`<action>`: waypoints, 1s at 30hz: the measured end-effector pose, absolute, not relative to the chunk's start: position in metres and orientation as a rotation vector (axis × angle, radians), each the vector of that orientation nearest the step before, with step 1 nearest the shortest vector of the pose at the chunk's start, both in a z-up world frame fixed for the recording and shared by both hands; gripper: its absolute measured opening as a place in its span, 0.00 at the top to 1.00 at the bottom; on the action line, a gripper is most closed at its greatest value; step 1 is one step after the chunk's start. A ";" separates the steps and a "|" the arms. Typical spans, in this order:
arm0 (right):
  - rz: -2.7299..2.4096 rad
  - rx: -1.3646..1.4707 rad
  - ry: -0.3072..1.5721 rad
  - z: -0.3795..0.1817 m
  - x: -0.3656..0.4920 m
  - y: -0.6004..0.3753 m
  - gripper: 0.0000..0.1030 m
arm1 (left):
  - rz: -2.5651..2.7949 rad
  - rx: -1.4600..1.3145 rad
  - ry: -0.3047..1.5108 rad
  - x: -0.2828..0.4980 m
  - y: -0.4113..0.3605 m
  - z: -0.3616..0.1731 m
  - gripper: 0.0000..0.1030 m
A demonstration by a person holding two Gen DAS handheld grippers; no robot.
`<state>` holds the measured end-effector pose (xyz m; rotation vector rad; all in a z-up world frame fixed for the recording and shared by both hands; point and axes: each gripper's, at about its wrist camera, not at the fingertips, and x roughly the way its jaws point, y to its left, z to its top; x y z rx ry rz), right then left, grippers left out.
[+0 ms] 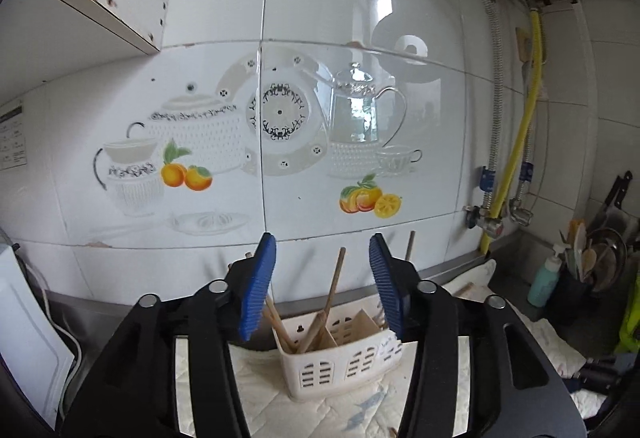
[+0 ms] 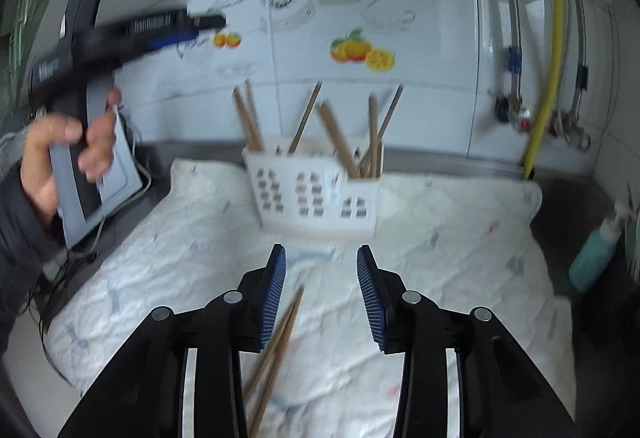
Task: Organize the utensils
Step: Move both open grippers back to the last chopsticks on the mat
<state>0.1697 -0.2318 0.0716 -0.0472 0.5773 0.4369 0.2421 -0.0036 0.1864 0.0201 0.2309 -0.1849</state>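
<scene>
Both grippers, left (image 1: 322,286) and right (image 2: 321,294), spread fingers wide.

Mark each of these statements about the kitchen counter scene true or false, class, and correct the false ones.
1. Both grippers' jaws are open and hold nothing. True: left gripper and right gripper.
2. The white caddy is empty. False: several chopsticks stand in it.
3. Loose chopsticks lie on the white cloth near the right gripper. True.
4. The caddy stands on bare steel. False: it sits on the cloth.
5. A teal pump bottle stands at the right of the counter. True.
6. The gas hose on the wall is red. False: it is yellow.
</scene>
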 end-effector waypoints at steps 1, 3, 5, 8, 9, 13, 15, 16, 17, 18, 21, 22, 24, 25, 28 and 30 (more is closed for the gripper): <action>0.440 -0.042 0.590 0.062 0.160 -0.232 0.67 | -0.186 0.023 0.230 0.232 -0.003 0.185 0.48; 0.455 -0.016 0.640 0.038 0.138 -0.230 0.73 | -0.188 0.026 0.239 0.211 -0.001 0.179 0.41; 0.448 -0.008 0.675 0.016 0.122 -0.228 0.74 | -0.190 0.018 0.261 0.191 0.002 0.168 0.37; 0.442 0.017 0.727 -0.016 0.101 -0.223 0.77 | -0.196 0.003 0.312 0.165 0.006 0.146 0.30; 0.435 0.015 0.738 -0.025 0.097 -0.220 0.78 | -0.197 -0.005 0.329 0.158 0.008 0.139 0.27; 0.427 0.032 0.767 -0.049 0.089 -0.211 0.79 | -0.182 -0.024 0.395 0.132 0.015 0.105 0.18; 0.433 0.059 0.778 -0.054 0.090 -0.209 0.81 | -0.152 -0.019 0.420 0.119 0.019 0.088 0.15; 0.434 0.065 0.782 -0.057 0.091 -0.207 0.81 | -0.149 -0.018 0.434 0.115 0.020 0.081 0.14; 0.434 0.064 0.784 -0.058 0.092 -0.205 0.83 | -0.143 -0.014 0.452 0.109 0.022 0.073 0.13; 0.431 0.061 0.783 -0.059 0.093 -0.204 0.84 | -0.129 -0.009 0.463 0.106 0.024 0.066 0.12; 0.428 0.070 0.790 -0.063 0.097 -0.201 0.86 | -0.105 -0.012 0.495 0.095 0.029 0.048 0.10; 0.428 0.072 0.791 -0.064 0.098 -0.200 0.86 | -0.099 -0.020 0.503 0.093 0.031 0.043 0.09; 0.420 0.065 0.792 -0.067 0.100 -0.197 0.86 | -0.083 -0.027 0.511 0.088 0.034 0.035 0.08; 0.414 0.062 0.794 -0.068 0.100 -0.196 0.86 | -0.074 -0.029 0.518 0.086 0.035 0.031 0.08; 0.412 0.065 0.799 -0.071 0.102 -0.194 0.87 | -0.066 -0.039 0.544 0.083 0.037 0.020 0.07; 0.404 0.052 0.795 -0.072 0.102 -0.191 0.88 | -0.059 -0.038 0.560 0.081 0.037 0.013 0.07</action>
